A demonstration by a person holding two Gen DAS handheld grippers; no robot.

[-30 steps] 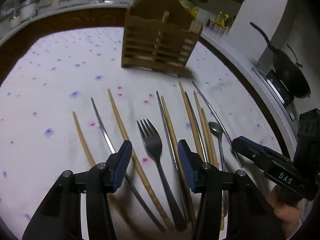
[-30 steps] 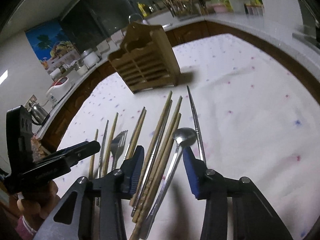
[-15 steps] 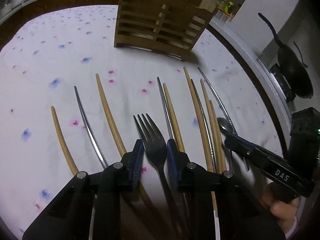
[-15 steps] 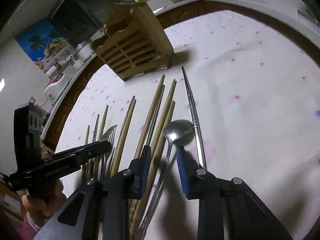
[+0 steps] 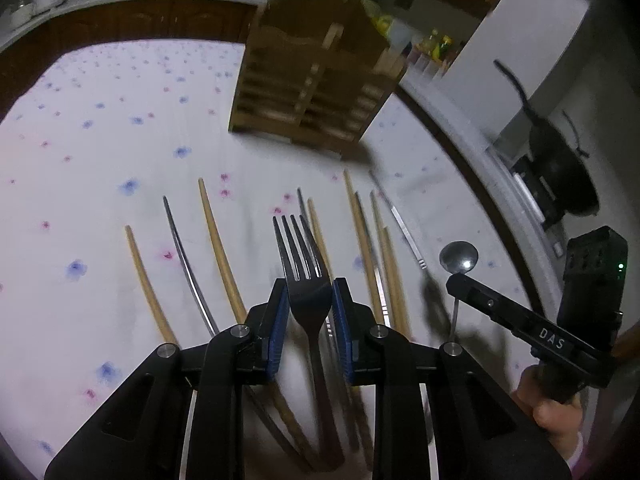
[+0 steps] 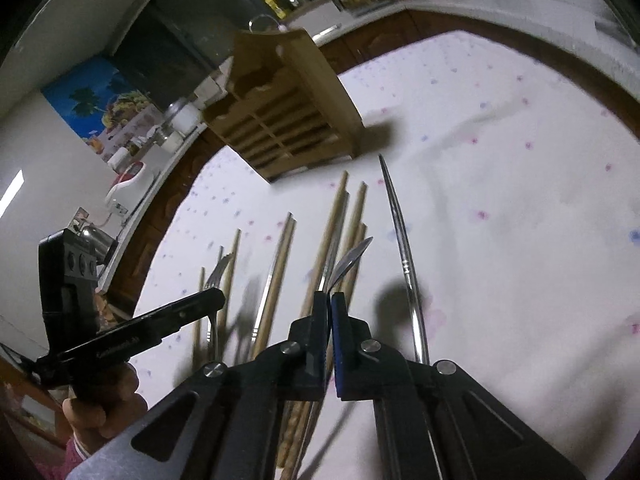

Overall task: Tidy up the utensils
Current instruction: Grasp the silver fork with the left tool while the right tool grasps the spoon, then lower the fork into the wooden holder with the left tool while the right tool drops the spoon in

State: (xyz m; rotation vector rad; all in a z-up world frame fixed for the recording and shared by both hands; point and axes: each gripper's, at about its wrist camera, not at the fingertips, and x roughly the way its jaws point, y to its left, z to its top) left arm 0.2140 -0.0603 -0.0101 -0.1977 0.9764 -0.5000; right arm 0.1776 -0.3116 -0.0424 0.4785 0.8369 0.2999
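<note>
Utensils are gripped above a flower-dotted white tablecloth [image 5: 100,128]: a fork [image 5: 306,280] is clenched by the left gripper [image 5: 308,300], a spoon [image 6: 350,262] is pinched by the right gripper [image 6: 330,300], beyond loose chopsticks [image 5: 218,240], a wooden caddy [image 5: 316,84] and kitchen counters [image 6: 440,12].

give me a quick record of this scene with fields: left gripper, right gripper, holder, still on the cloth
left gripper: shut on the fork, jaws have just been closing
right gripper: shut on the spoon, lifted off the cloth
holder: wooden, upright, beyond the utensils
still on the cloth: wooden chopsticks and metal chopsticks, side by side
</note>
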